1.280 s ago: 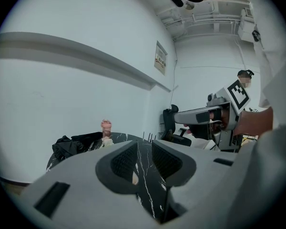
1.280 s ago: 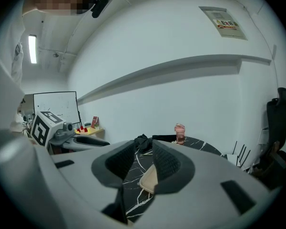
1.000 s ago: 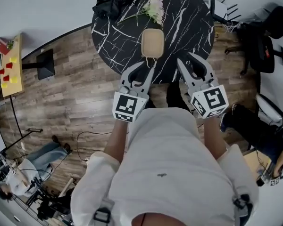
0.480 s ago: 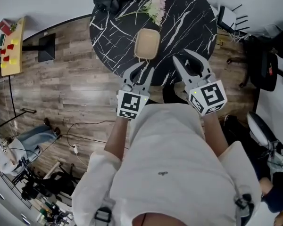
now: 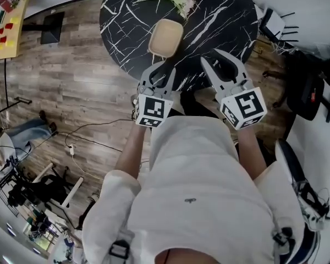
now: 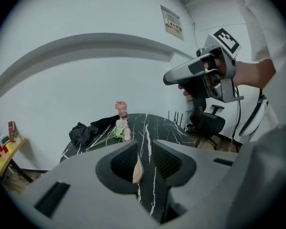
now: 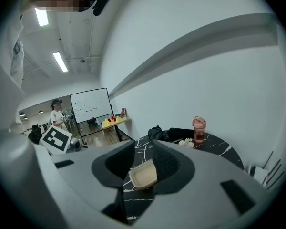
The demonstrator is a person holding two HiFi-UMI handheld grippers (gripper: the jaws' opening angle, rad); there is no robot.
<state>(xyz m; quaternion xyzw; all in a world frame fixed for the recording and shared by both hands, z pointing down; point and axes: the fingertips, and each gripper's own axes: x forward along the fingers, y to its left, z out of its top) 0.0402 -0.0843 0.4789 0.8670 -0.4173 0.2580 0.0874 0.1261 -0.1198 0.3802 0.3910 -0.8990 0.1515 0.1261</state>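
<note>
Tan tray (image 5: 165, 38) sits on the marble table (image 5: 225, 21) near its edge, long axis about 1-to-7 o'clock; left gripper (image 5: 160, 75) is nearer, tray at its 12 o'clock, not touching; right gripper (image 5: 220, 65) has it at 10 o'clock; both jaws spread, holding nothing.

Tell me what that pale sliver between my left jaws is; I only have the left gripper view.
Observer: It is a shallow tan rectangular tray with rounded corners. It lies flat on the round black marble-pattern table, ahead of the left gripper and not in its jaws.
Operator: Anything in that tray?
Observer: No. The head view looks down into it and shows it empty.
Operator: And my other gripper, which I see only side-on: is it open?
Observer: Yes. The right gripper has its jaws apart with nothing between them, and its own view looks at the same tray.
</note>
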